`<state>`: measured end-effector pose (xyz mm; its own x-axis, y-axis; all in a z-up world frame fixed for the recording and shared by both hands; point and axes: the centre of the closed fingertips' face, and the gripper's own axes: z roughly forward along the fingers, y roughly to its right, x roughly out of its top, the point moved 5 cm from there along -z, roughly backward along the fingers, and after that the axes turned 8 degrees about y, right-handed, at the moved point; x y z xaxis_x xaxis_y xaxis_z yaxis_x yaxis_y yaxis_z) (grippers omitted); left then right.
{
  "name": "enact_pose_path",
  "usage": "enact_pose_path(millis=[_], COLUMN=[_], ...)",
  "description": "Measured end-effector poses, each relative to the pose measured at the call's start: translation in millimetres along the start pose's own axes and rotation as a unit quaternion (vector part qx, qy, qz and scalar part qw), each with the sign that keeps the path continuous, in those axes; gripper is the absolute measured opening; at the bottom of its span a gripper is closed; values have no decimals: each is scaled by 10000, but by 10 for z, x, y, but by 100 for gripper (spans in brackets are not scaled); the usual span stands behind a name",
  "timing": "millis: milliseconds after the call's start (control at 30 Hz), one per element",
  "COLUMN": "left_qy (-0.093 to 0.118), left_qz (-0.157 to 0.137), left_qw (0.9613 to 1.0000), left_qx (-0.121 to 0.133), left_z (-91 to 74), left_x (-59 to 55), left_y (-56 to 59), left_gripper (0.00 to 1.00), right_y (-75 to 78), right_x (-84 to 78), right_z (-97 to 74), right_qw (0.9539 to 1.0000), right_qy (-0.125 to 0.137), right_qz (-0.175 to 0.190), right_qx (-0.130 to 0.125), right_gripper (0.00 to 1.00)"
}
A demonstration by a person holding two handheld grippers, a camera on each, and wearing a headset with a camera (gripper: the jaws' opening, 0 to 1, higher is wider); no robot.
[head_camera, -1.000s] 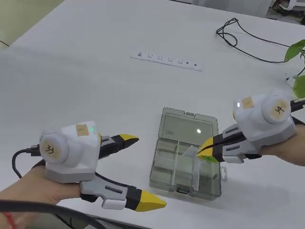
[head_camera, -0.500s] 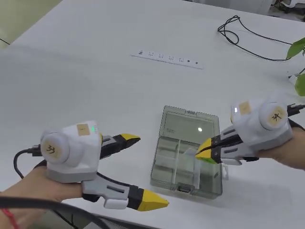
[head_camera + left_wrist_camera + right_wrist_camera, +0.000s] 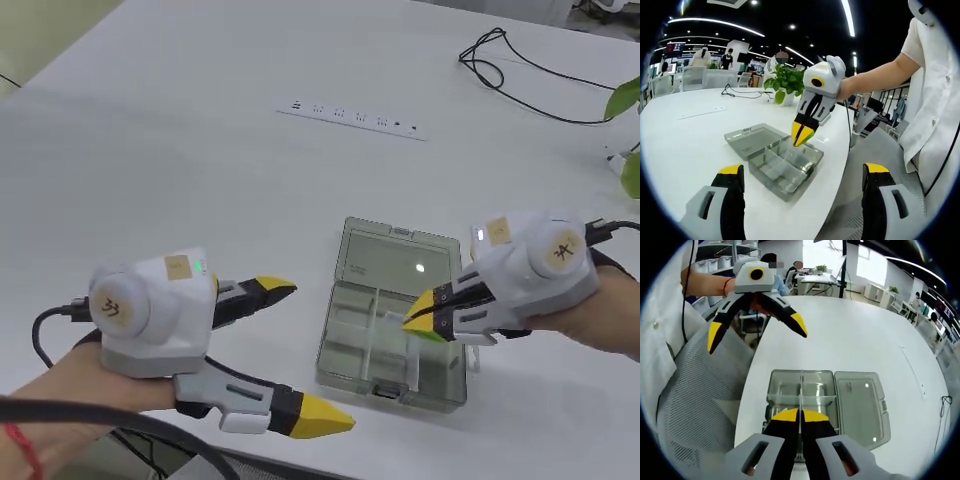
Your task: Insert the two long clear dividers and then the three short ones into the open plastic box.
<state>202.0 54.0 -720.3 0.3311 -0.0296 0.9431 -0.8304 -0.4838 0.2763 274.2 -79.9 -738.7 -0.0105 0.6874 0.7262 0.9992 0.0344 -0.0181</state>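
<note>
Right gripper (image 3: pixel 415 322): jaws clenched on thin clear divider (image 3: pixel 801 390), seen edge-on over the open clear plastic box (image 3: pixel 350 382). Left gripper (image 3: pixel 312 357): jaws released, beside box above white table (image 3: pixel 200 180).

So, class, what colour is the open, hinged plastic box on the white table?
The translucent plastic box is smoky grey-green, clearest in the right gripper view.

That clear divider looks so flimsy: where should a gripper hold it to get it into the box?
By its upper edge, from above. The divider is a thin, roughly upright sheet, so the right gripper pinches its flat faces, leaving the lower edge free to slide into the open box.
</note>
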Motion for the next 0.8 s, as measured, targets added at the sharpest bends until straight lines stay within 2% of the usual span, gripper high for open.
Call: enact_pose_path(millis=[333,567,800], left_qy=[-76,-125,-144], left_qz=[50,89,105], left_qw=[10000,9999,9998], left_qx=[6,11,-2], left_z=[-9,-7,4], left_x=[-32,-41,-33], left_y=[-17,-32,-33], left_gripper=[100,100,100], right_y=[4,-10,-16], right_x=[-90,-154,-199], right_z=[140,231,283], right_qw=[9996,9984,9975], right_qy=[-291,-555,-688], right_qz=[55,-77,-113], right_qx=[34,60,69], right_gripper=[3,3,3])
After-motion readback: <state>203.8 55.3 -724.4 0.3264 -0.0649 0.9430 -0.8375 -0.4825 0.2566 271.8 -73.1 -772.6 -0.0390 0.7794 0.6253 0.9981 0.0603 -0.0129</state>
